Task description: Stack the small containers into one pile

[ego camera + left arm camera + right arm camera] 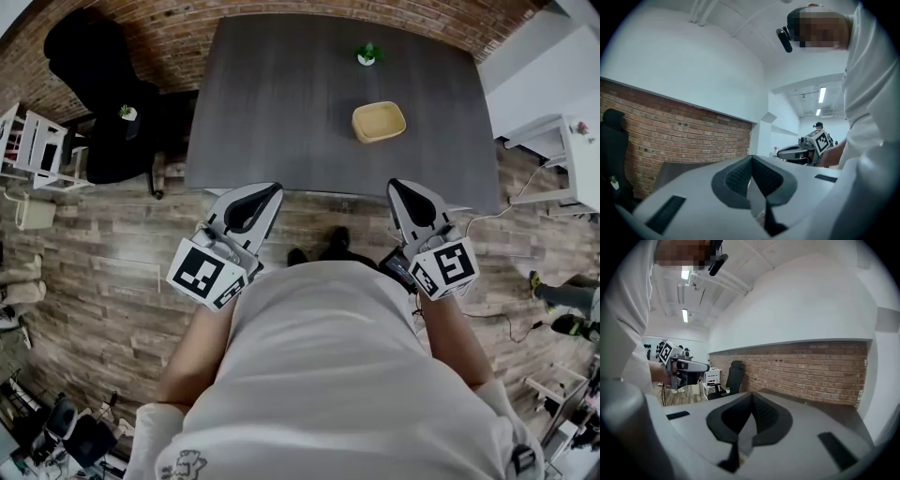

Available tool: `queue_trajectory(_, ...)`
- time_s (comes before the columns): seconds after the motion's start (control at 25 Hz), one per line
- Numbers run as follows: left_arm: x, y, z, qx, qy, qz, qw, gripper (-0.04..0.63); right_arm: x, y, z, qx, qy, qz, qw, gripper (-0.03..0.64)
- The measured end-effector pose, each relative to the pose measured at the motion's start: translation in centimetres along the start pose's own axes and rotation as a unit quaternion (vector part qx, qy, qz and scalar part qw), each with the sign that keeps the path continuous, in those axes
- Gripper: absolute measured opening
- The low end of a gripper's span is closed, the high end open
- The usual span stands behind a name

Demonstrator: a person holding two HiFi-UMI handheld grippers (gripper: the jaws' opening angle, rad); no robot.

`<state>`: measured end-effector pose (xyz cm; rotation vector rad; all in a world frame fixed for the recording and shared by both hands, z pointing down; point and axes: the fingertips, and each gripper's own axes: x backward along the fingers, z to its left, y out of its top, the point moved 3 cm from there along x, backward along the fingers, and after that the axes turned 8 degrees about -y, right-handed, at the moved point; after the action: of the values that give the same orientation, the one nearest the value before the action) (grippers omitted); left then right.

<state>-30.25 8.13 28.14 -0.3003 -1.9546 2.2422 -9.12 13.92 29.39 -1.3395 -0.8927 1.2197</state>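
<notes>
Both claws are pinched shut with nothing between the jaws. My left claw point(269, 191) and right claw point(400, 189) hang side by side just off the near edge of the table point(281, 112), tips pointing toward it. One tan tub point(379, 122) sits on the table's right half, well apart from both claws. I cannot tell whether it is a single tub or several nested. The table's near edge and a stretch of dark top lie between my claws and the tub. A small plant point(367, 54) stands near the table's far edge, beyond the tub.

Left of the table is a black chair point(98, 84), with a white shelf point(33, 141) further left. Right of the table stands a white desk point(572, 159), and another person's feet point(567, 314) are near it. My shoes point(333, 246) are just short of the table's near edge.

Only the head view shows the tub. My gripper views look level across the table, so each catches the other claw in profile. They also show the brick wall point(811, 369) behind the table, and the left gripper view shows ceiling lights point(821, 94).
</notes>
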Motion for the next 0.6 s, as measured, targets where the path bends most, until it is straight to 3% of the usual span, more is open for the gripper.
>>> queue_trajectory(0.6,1.0,1.5,-0.7,-0.018,0.004,-0.012,0.9998,0.011,-0.2,1.2,1.1,0.005,0.016,-0.018,1.000,0.005)
